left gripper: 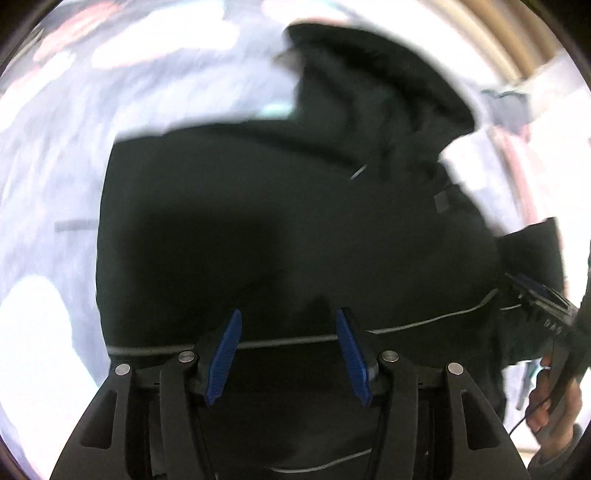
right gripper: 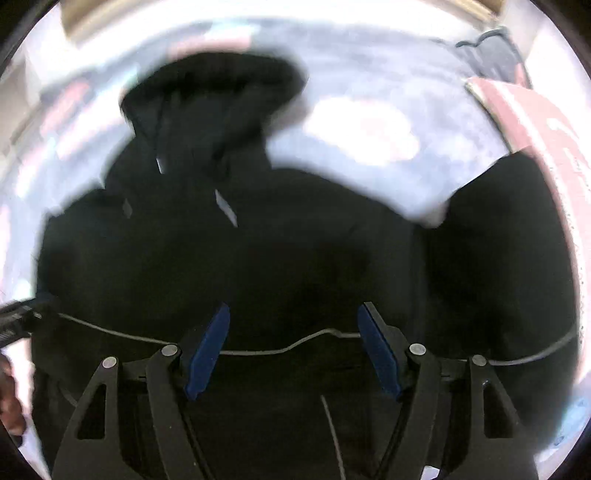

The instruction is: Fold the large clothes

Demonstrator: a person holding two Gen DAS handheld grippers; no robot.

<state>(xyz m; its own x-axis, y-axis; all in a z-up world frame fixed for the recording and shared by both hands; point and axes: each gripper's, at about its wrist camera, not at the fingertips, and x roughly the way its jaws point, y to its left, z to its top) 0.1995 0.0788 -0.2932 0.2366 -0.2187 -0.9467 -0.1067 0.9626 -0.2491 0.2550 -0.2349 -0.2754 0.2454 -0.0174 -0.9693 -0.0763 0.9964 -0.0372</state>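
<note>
A large black hooded sweatshirt (left gripper: 280, 229) lies spread on a pale patterned bedcover, its hood (left gripper: 369, 74) at the far end. It also fills the right wrist view (right gripper: 258, 258), hood (right gripper: 214, 96) at upper left, one sleeve (right gripper: 495, 251) at right. My left gripper (left gripper: 288, 317) is open just above the garment's near hem, blue pads (left gripper: 225, 354) apart, nothing between them. My right gripper (right gripper: 293, 314) is open too, over the hem. A thin grey cable (right gripper: 258, 350) runs across the cloth. The other gripper shows at the right edge of the left wrist view (left gripper: 546, 314).
The pale bedcover (left gripper: 55, 166) surrounds the sweatshirt. A pink and white object (right gripper: 546, 129) lies at the far right. A dark cloth item (left gripper: 509, 107) lies at the back right. Wooden slats (left gripper: 491, 33) stand beyond the bed.
</note>
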